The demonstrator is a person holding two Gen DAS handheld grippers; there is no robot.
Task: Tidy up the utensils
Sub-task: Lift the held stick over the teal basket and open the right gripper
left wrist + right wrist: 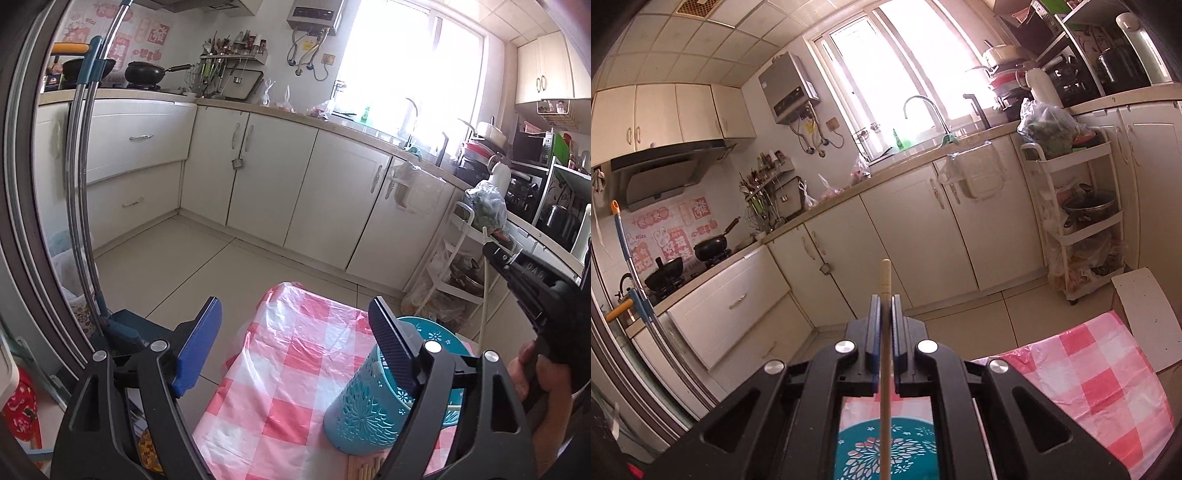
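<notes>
The right tongs (885, 301) are clamped on a single wooden chopstick (885, 280), its upper end poking out past their tips and its shaft running back under them. The left tongs (299, 349) stand apart, gripping nothing; the teal utensil holder (373, 406) sits on the checked tabletop (280, 369) against their right pad (whether it touches is unclear). To do this well, I'd steady the holder with the left tongs, then lower the chopstick straight into its mouth before releasing.
</notes>
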